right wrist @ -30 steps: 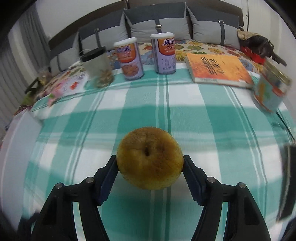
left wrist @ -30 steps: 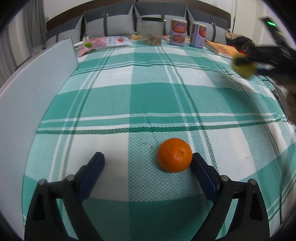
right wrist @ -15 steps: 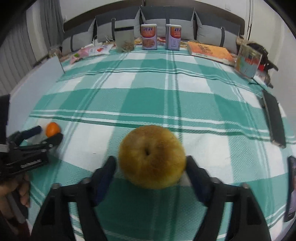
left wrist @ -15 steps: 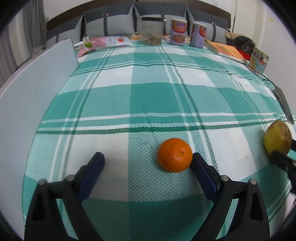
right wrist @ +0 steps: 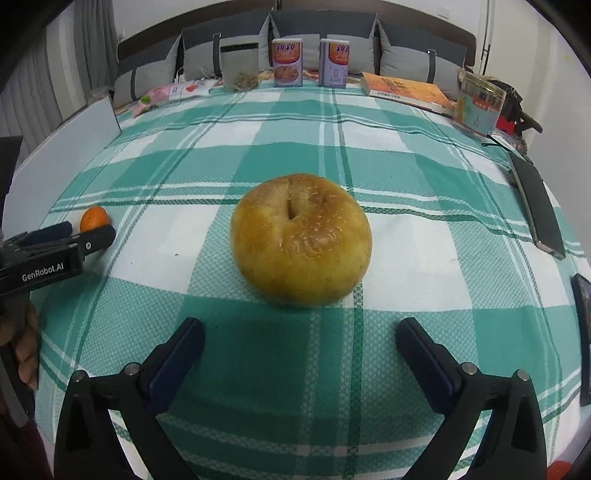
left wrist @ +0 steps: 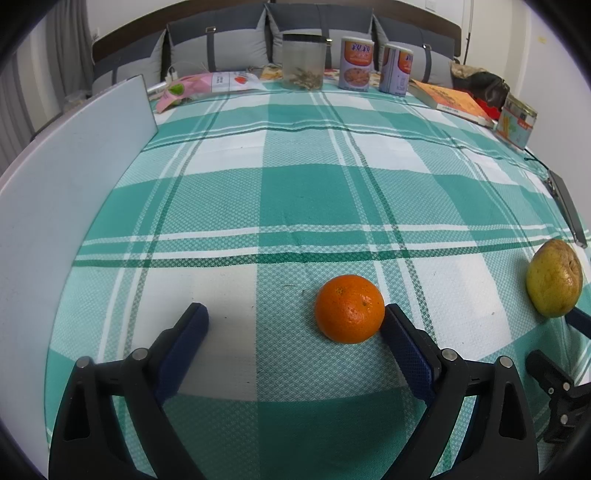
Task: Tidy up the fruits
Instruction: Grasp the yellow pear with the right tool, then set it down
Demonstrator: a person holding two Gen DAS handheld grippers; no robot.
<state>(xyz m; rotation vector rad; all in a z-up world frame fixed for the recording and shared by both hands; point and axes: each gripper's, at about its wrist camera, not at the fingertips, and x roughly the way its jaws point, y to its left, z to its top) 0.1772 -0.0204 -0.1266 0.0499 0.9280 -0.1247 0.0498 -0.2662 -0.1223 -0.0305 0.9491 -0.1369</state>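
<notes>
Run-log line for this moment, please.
left gripper: open beside round orange | right gripper: opening, clear of yellow-brown pear on checked cloth

Grey cushions (left wrist: pixel 236 48) line a dark headboard (right wrist: pixel 424 27) under white walls (left wrist: pixel 491 33); grey curtains (right wrist: pixel 33 96) hang left.

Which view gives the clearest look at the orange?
The left wrist view. There the orange sits close and unblocked on the checked cloth, beside one finger of the open left gripper. In the right wrist view it is small, at the far left edge, partly hidden behind that gripper.
</notes>
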